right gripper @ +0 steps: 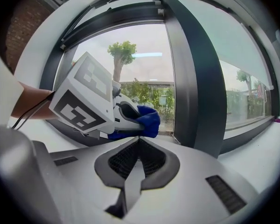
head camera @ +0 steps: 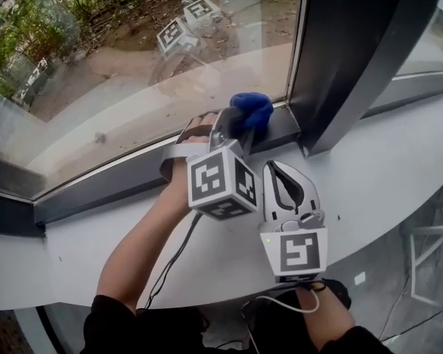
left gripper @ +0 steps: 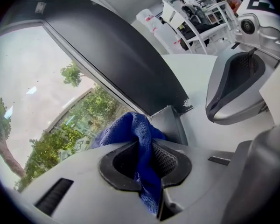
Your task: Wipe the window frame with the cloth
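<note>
Currently my left gripper (head camera: 235, 127), clamped on the cloth (head camera: 252, 111), sits at the right end of the window frame (head camera: 111, 185), which runs leftward; my right gripper (head camera: 284, 184) hangs closed, empty.

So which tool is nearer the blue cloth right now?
Left. The left tool is shut on the blue cloth at the window frame; the right tool, shut and empty, sits behind it.

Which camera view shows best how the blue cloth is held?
The left gripper view: the left gripper pinches the blue cloth between its jaws. The head view shows only a bunch against the window frame; the right gripper view shows it small.
</note>
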Demonstrator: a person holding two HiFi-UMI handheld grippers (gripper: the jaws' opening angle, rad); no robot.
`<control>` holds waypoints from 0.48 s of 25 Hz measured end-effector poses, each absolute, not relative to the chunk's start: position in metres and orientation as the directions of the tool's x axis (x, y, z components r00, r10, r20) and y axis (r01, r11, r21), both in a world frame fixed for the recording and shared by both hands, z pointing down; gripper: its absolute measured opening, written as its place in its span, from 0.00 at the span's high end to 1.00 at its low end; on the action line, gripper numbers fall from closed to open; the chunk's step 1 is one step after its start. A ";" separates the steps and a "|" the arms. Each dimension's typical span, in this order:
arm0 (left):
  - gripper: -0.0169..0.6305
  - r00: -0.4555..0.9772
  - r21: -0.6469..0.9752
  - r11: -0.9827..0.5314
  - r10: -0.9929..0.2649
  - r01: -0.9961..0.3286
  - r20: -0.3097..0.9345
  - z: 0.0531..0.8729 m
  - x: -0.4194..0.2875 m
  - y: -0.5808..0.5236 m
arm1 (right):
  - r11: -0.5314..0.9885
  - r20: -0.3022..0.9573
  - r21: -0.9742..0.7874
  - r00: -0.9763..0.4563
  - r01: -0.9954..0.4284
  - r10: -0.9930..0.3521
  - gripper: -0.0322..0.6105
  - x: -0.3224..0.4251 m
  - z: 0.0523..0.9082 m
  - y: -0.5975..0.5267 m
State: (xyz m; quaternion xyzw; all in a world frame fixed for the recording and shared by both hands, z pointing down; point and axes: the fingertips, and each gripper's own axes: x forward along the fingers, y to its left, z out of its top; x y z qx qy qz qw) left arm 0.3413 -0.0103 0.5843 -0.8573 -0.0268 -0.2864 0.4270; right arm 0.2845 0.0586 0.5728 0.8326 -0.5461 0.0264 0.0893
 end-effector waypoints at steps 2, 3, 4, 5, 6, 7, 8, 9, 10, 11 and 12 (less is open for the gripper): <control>0.89 0.837 -0.711 -0.638 -0.187 0.295 0.515 0.590 0.358 -0.006 | -0.384 0.141 0.129 0.401 -0.914 -0.905 0.94 0.296 0.580 0.060; 0.89 0.840 -0.714 -0.632 -0.180 0.300 0.512 0.592 0.364 -0.004 | -0.384 0.146 0.129 0.401 -0.914 -0.904 0.94 0.300 0.584 0.061; 0.89 0.845 -0.723 -0.619 -0.174 0.306 0.506 0.593 0.368 -0.001 | -0.387 0.152 0.126 0.404 -0.913 -0.902 0.94 0.302 0.588 0.063; 0.89 0.851 -0.735 -0.602 -0.169 0.311 0.498 0.594 0.371 0.002 | -0.394 0.159 0.121 0.409 -0.911 -0.899 0.94 0.305 0.591 0.065; 0.89 0.857 -0.747 -0.587 -0.165 0.313 0.489 0.595 0.374 0.004 | -0.401 0.165 0.116 0.416 -0.909 -0.894 0.94 0.307 0.593 0.067; 0.89 0.861 -0.753 -0.578 -0.162 0.314 0.483 0.595 0.376 0.006 | -0.408 0.168 0.112 0.422 -0.906 -0.891 0.94 0.309 0.593 0.068; 0.89 0.862 -0.753 -0.578 -0.158 0.315 0.481 0.595 0.377 0.007 | -0.414 0.166 0.109 0.427 -0.904 -0.889 0.94 0.310 0.592 0.070; 0.89 0.862 -0.746 -0.587 -0.152 0.314 0.483 0.595 0.378 0.007 | -0.417 0.161 0.109 0.430 -0.902 -0.888 0.94 0.311 0.590 0.071; 0.89 0.861 -0.734 -0.603 -0.145 0.313 0.487 0.594 0.379 0.008 | -0.419 0.155 0.108 0.432 -0.901 -0.889 0.94 0.311 0.587 0.071; 0.89 0.860 -0.720 -0.619 -0.138 0.312 0.492 0.593 0.381 0.009 | -0.422 0.150 0.105 0.434 -0.900 -0.888 0.94 0.310 0.584 0.072; 0.89 0.858 -0.708 -0.633 -0.131 0.313 0.497 0.592 0.382 0.010 | -0.428 0.150 0.097 0.438 -0.898 -0.886 0.94 0.309 0.583 0.073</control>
